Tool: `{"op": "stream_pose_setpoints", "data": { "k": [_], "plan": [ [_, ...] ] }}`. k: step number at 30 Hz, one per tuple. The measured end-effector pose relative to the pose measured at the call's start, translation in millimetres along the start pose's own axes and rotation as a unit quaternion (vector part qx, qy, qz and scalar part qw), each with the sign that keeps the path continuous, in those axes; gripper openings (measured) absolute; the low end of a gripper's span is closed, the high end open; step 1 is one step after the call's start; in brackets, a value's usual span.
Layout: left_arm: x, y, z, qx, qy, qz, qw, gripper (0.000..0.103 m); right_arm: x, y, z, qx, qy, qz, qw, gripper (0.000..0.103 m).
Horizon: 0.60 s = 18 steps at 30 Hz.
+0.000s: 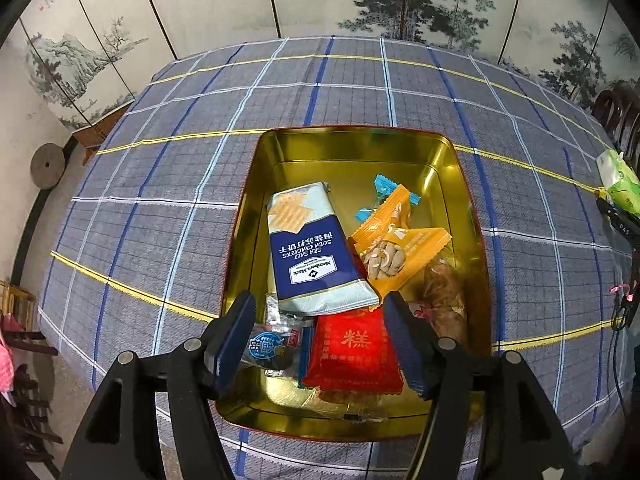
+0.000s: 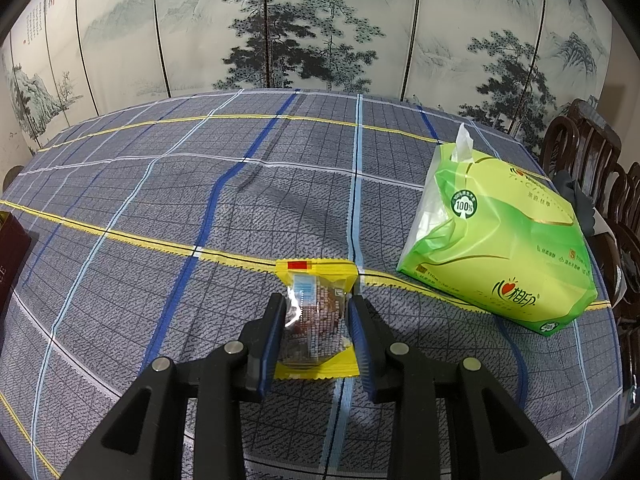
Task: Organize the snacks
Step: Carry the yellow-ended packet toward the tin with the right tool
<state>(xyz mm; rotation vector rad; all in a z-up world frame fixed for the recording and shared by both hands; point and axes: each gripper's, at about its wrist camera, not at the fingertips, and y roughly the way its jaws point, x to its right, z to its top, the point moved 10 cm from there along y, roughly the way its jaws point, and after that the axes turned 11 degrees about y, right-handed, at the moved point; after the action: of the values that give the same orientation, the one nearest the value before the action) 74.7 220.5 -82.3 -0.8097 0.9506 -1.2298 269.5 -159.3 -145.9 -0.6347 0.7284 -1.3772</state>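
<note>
A gold tin on the checked tablecloth holds several snacks: a blue soda cracker pack, an orange nut packet, a red packet and a small blue-labelled packet. My left gripper hangs open over the tin's near end and holds nothing. In the right wrist view my right gripper has its fingers on both sides of a yellow-edged clear snack packet that lies on the cloth; they look shut on it.
A green tissue pack lies to the right of the packet; it also shows in the left wrist view. Dark wooden chairs stand at the table's right side. A dark red box edge is at the left. A painted screen stands behind.
</note>
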Motion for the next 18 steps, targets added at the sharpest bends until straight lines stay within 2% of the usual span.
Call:
{"op": "stream_pose_setpoints", "data": {
  "k": [7, 18],
  "plan": [
    [-9, -9, 0, 0.011, -0.01, 0.011, 0.9998, 0.065, 3, 0, 0, 0.0, 0.009, -0.003, 1.0, 0.033],
    [-3, -13, 3, 0.02, -0.016, 0.007, 0.9997, 0.065, 6, 0, 0, -0.005, 0.033, -0.027, 0.999, 0.033]
  ]
}}
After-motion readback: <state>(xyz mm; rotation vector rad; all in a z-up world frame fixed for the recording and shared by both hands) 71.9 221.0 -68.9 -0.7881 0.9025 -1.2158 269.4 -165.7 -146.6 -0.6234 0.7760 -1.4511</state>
